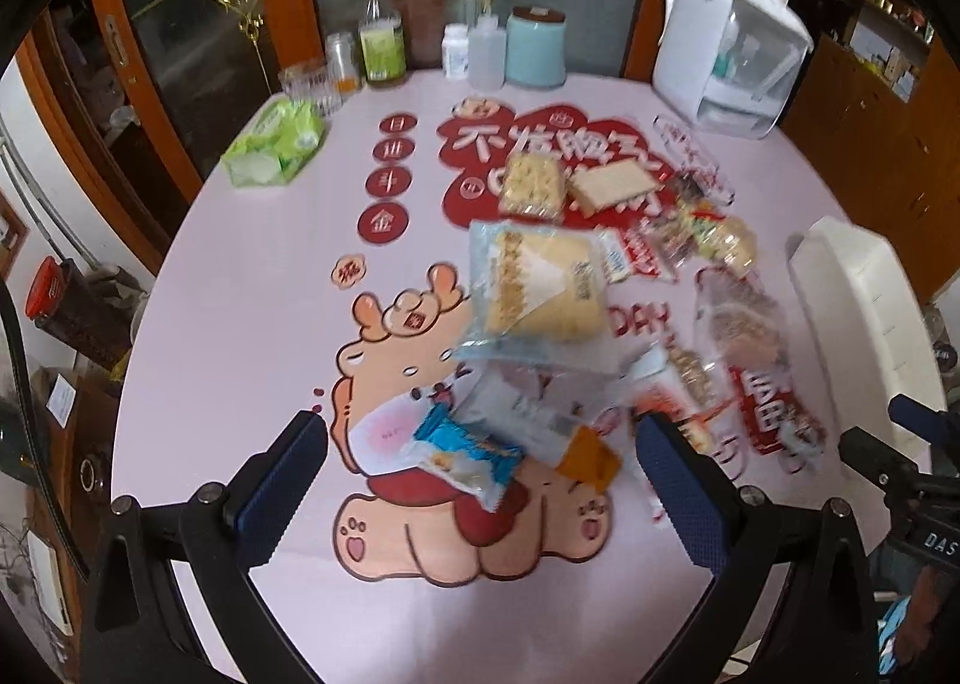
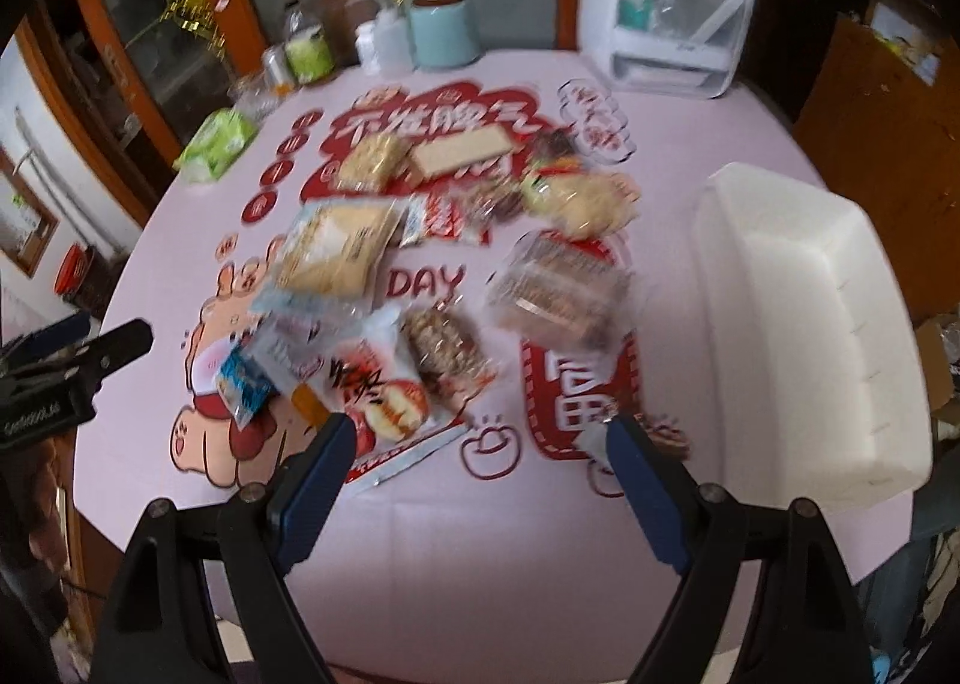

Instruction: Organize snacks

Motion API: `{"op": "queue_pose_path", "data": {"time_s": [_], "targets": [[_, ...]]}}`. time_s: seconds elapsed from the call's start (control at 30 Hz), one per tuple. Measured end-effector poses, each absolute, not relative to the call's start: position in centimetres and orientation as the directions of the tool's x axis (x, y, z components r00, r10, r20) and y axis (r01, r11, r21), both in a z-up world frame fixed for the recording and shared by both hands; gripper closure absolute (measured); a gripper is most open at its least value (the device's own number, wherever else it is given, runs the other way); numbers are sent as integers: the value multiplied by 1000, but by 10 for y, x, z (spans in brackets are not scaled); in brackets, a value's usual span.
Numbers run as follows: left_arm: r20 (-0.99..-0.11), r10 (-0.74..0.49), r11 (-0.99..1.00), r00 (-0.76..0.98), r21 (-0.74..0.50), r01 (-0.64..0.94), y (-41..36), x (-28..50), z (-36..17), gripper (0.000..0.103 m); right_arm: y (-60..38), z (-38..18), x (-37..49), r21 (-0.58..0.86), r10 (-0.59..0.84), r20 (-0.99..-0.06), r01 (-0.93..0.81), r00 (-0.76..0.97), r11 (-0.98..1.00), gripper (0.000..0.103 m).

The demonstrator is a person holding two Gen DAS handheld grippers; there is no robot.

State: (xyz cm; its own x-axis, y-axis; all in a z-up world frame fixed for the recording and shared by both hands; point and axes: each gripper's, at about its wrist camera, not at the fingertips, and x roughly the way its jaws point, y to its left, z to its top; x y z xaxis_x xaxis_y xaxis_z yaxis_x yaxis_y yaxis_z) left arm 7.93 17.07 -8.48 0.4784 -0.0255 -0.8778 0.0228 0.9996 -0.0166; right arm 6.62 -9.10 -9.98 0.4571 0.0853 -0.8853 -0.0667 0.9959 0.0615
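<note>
Several packaged snacks lie scattered on a round pink table [image 1: 252, 276]. A large cracker pack [image 1: 540, 288] lies in the middle, a blue packet [image 1: 468, 453] just ahead of my left gripper [image 1: 480, 432], which is open and empty above the table. In the right wrist view the cracker pack [image 2: 336, 252], a red bun packet [image 2: 384, 396] and a clear nut-bar pack [image 2: 558, 294] lie ahead of my right gripper [image 2: 480, 432], open and empty. A white rectangular bin [image 2: 804, 324] stands at the table's right edge; it also shows in the left wrist view [image 1: 864, 324].
At the table's far edge stand a teal canister [image 1: 536, 47], bottles [image 1: 381, 45], a green tissue pack [image 1: 276, 144] and a white dispenser box [image 1: 726, 60]. Wooden glass cabinets stand behind. The right gripper shows at the left view's right edge [image 1: 906, 462].
</note>
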Motion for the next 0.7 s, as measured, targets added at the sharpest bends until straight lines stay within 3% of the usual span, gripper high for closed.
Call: {"op": "queue_pose_path", "data": {"time_s": [0.4, 0.7], "targets": [[-960, -51, 999, 277, -52, 3, 194, 103, -184, 1, -39, -166, 93, 61, 151, -923, -252, 355, 966, 17], [-974, -106, 992, 201, -117, -41, 214, 113, -218, 1, -14, -203, 110, 32, 141, -942, -336, 306, 941, 17]]}}
